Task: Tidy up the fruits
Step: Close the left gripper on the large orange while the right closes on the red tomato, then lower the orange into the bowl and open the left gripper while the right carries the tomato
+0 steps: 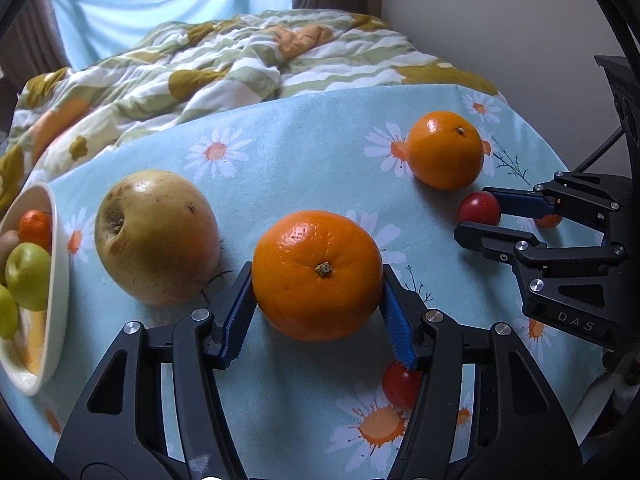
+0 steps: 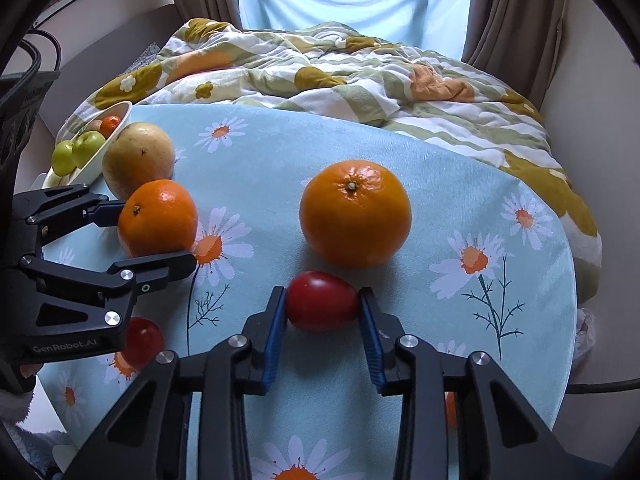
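My left gripper [image 1: 318, 280] is shut on a large orange [image 1: 317, 274] that rests on the daisy tablecloth [image 1: 280, 160]. It also shows in the right wrist view [image 2: 157, 218]. My right gripper [image 2: 322, 300] is shut on a small red tomato [image 2: 322, 301], seen from the left wrist view too [image 1: 479, 208]. A second orange [image 2: 355, 213] sits just beyond the tomato. A big yellow-green apple [image 1: 156, 236] lies left of the held orange. A white bowl [image 1: 56, 280] at the far left holds green fruits and a small orange one.
Another red tomato [image 1: 401, 385] lies under my left gripper's right finger. A rumpled quilt [image 2: 340, 76] covers the bed beyond the table's far edge. The round table's edge curves down on the right [image 2: 568, 280].
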`<control>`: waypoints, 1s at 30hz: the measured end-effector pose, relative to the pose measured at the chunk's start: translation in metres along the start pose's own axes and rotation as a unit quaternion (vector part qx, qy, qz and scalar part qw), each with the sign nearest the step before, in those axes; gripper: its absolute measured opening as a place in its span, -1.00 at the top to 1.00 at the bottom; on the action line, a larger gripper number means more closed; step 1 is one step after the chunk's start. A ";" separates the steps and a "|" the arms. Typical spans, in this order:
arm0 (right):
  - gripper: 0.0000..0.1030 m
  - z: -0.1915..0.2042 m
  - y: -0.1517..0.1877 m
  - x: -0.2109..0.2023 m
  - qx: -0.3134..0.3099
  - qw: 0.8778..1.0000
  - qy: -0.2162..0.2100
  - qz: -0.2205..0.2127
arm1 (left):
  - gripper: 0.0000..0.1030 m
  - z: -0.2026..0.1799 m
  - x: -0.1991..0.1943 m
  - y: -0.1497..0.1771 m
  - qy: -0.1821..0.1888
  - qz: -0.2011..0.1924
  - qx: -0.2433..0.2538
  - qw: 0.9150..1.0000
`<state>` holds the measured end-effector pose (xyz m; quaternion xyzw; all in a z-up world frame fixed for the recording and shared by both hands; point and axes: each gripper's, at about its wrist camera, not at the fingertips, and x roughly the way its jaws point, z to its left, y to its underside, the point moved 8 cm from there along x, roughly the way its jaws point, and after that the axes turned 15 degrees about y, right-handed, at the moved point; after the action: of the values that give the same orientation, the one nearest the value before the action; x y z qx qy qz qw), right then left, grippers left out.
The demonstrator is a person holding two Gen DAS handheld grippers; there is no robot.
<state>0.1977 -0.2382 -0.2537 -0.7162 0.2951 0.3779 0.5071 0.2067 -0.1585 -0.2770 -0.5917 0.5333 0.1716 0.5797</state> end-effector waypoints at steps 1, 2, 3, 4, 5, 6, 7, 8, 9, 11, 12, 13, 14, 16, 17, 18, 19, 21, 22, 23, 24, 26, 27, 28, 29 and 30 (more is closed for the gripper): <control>0.37 0.000 -0.001 -0.002 0.001 1.000 0.000 -0.002 | -0.25 0.000 -0.002 0.000 0.000 -0.002 -0.001 1.000; 0.37 0.001 -0.001 -0.005 0.003 1.000 -0.002 -0.003 | -0.25 0.000 -0.005 0.000 0.000 -0.003 -0.002 1.000; 0.37 0.001 -0.002 -0.007 0.004 1.000 -0.003 -0.005 | -0.25 -0.001 -0.007 0.000 0.000 -0.006 -0.004 1.000; 0.37 0.001 -0.002 -0.010 0.004 1.000 -0.003 -0.008 | -0.25 -0.001 -0.010 0.000 0.000 -0.008 -0.006 1.000; 0.37 0.002 -0.003 -0.013 0.003 1.000 -0.003 -0.010 | -0.25 -0.002 -0.014 -0.001 0.000 -0.011 -0.008 1.000; 0.37 0.003 -0.004 -0.017 0.004 1.000 -0.004 -0.013 | -0.25 -0.003 -0.018 -0.001 -0.001 -0.014 -0.010 1.000; 0.37 0.004 -0.005 -0.021 0.004 1.000 -0.005 -0.016 | -0.25 -0.003 -0.023 -0.002 -0.002 -0.018 -0.011 1.000; 0.37 0.005 -0.007 -0.026 0.004 1.000 -0.005 -0.019 | -0.25 -0.003 -0.028 -0.002 -0.003 -0.021 -0.012 1.000; 0.37 0.006 -0.009 -0.031 0.003 1.000 -0.005 -0.023 | -0.25 -0.004 -0.033 -0.003 -0.005 -0.025 -0.013 1.000; 0.37 0.008 -0.013 -0.040 0.002 1.000 -0.006 -0.029 | -0.25 -0.005 -0.045 -0.005 -0.007 -0.032 -0.016 0.999; 0.37 0.009 -0.015 -0.045 0.001 0.999 -0.007 -0.032 | -0.25 -0.005 -0.051 -0.005 -0.007 -0.036 -0.018 0.999; 0.37 0.010 -0.018 -0.050 0.000 0.999 -0.007 -0.036 | -0.25 -0.005 -0.058 -0.006 -0.009 -0.040 -0.019 0.999; 0.37 0.011 -0.020 -0.055 -0.001 0.999 -0.008 -0.039 | -0.25 -0.004 -0.064 -0.007 -0.012 -0.044 -0.019 0.999; 0.37 0.015 -0.026 -0.064 -0.001 0.999 -0.012 -0.043 | -0.25 -0.001 -0.078 -0.008 -0.016 -0.054 -0.023 0.998; 0.37 0.017 -0.029 -0.069 -0.002 0.999 -0.014 -0.045 | -0.25 0.000 -0.085 -0.008 -0.017 -0.059 -0.025 0.998; 0.37 0.020 -0.032 -0.074 -0.004 0.999 -0.014 -0.048 | -0.25 0.002 -0.092 -0.009 -0.018 -0.064 -0.028 0.997; 0.37 0.024 -0.035 -0.080 -0.005 0.999 -0.014 -0.052 | -0.25 0.005 -0.100 -0.009 -0.019 -0.069 -0.029 0.997; 0.37 0.033 -0.041 -0.089 -0.009 0.998 -0.014 -0.056 | -0.25 0.012 -0.115 -0.009 -0.022 -0.076 -0.030 0.996; 0.37 0.038 -0.044 -0.094 -0.009 0.998 -0.014 -0.058 | -0.25 0.016 -0.123 -0.008 -0.023 -0.080 -0.031 0.996; 0.37 0.044 -0.048 -0.099 -0.008 0.998 -0.015 -0.061 | -0.25 0.021 -0.131 -0.008 -0.023 -0.084 -0.032 0.996; 0.37 0.050 -0.051 -0.104 -0.008 0.998 -0.016 -0.063 | -0.25 0.026 -0.138 -0.008 -0.023 -0.086 -0.034 0.995; 0.37 0.063 -0.058 -0.112 -0.007 0.997 -0.019 -0.068 | -0.25 0.037 -0.153 -0.005 -0.026 -0.091 -0.036 0.995; 0.37 0.070 -0.061 -0.116 -0.006 0.997 -0.019 -0.070 | -0.25 0.043 -0.160 -0.003 -0.026 -0.093 -0.038 0.995; 0.37 0.077 -0.064 -0.120 -0.006 0.997 -0.020 -0.071 | -0.25 0.050 -0.167 -0.001 -0.027 -0.095 -0.039 0.994; 0.37 0.084 -0.067 -0.123 -0.005 0.997 -0.021 -0.073 | -0.25 0.056 -0.172 0.001 -0.028 -0.096 -0.041 0.994; 0.37 0.092 -0.071 -0.126 -0.005 0.997 -0.022 -0.074 | -0.25 0.063 -0.178 0.004 -0.029 -0.096 -0.042 0.994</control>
<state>0.1646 -0.1239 -0.1309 -0.7301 0.2279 0.3562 0.5368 0.1636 -0.0260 -0.1496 -0.6586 0.4491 0.1543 0.5837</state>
